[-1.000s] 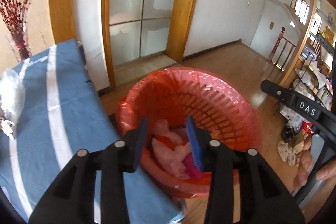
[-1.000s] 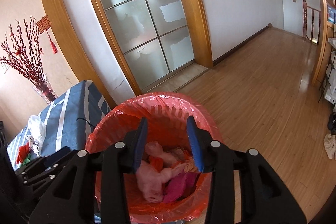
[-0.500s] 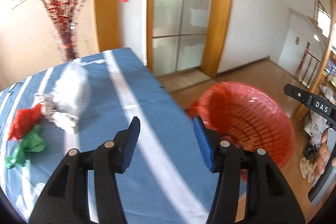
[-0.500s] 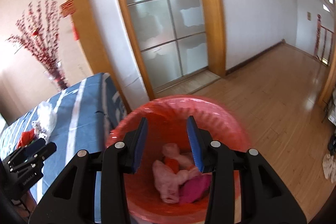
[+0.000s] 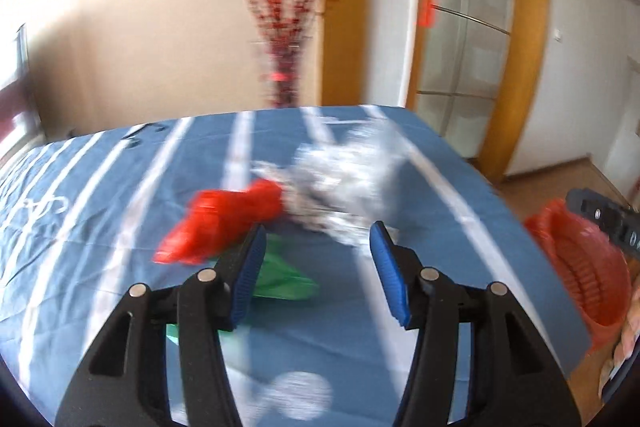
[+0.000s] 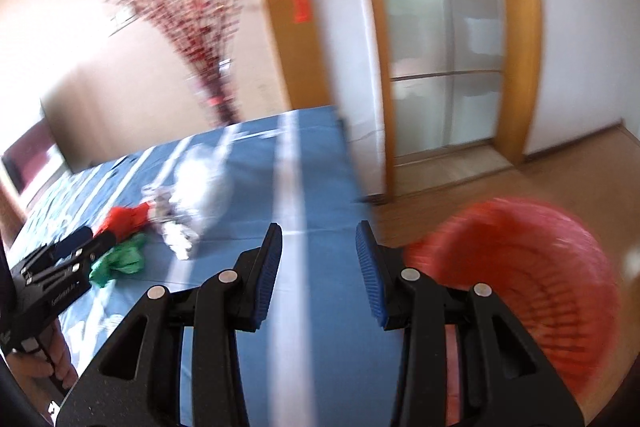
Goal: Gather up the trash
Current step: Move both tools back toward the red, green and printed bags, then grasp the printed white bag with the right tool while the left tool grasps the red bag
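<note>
Hovering above the blue striped cloth (image 5: 440,195), the left gripper (image 5: 316,267) is seen with its blue-padded jaws spread wide and nothing held between them. Just beyond the fingertips, a cluster of trash is spread on the cloth: a red plastic bag (image 5: 228,223) lies to the left, a green bag (image 5: 284,275) sits partly hidden behind the left finger, and a crumpled white and clear plastic heap (image 5: 348,183) is found beyond the gap, touching the red bag. Much of this is smeared by motion blur, so finer detail cannot be told.

The red bin (image 5: 580,267), a slotted basket lined with red plastic, is seen at the right edge of the left view, off the side of the cloth-covered surface and on the wooden floor (image 6: 540,171). In the right view the same bin is found low on the right, partly behind the right finger.

The right gripper (image 6: 318,271) is likewise held with its jaws parted and empty, above the near edge of the cloth, well apart from the trash cluster. A white stripe (image 6: 288,187) of the cloth runs through the gap between its fingers.

Against the beige wall a spray of red branches (image 5: 284,7) is seen, and a frosted glass door (image 6: 440,47) in a wooden frame stands to the right.
</note>
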`<state>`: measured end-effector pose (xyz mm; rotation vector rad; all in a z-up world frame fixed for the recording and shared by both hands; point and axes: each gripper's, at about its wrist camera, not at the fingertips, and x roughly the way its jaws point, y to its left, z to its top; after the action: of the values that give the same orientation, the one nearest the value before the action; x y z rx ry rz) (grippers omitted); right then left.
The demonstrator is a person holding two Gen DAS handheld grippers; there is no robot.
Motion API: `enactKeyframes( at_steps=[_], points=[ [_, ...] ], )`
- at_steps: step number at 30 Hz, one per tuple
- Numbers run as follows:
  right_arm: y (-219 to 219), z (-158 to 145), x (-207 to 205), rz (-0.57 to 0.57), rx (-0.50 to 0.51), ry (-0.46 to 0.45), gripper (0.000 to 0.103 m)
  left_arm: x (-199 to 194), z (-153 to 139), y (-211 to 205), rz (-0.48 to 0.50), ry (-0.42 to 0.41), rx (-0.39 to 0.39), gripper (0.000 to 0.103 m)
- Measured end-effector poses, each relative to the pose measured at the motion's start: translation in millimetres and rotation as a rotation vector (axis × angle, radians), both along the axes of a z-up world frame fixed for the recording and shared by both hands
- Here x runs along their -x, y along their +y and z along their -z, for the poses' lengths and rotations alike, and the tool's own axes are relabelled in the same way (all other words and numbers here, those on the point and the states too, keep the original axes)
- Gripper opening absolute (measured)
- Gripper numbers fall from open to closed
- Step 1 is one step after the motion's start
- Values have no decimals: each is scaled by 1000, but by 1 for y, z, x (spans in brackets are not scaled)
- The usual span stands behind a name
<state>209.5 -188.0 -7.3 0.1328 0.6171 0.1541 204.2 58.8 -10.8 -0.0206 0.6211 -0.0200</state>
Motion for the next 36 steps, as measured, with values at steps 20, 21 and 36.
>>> enactKeyframes(
  at_steps=[20,21,36],
  points=[
    [170,47,-80,-274,98,127,39,-21,12,123,-195,17,41,57],
    [173,49,-82,-274,109,132,39,-23,13,125,-194,18,43,57],
    [165,67,-92,-275,135,223,3,-48,20,119,-149,53,48,58]
  ],
)
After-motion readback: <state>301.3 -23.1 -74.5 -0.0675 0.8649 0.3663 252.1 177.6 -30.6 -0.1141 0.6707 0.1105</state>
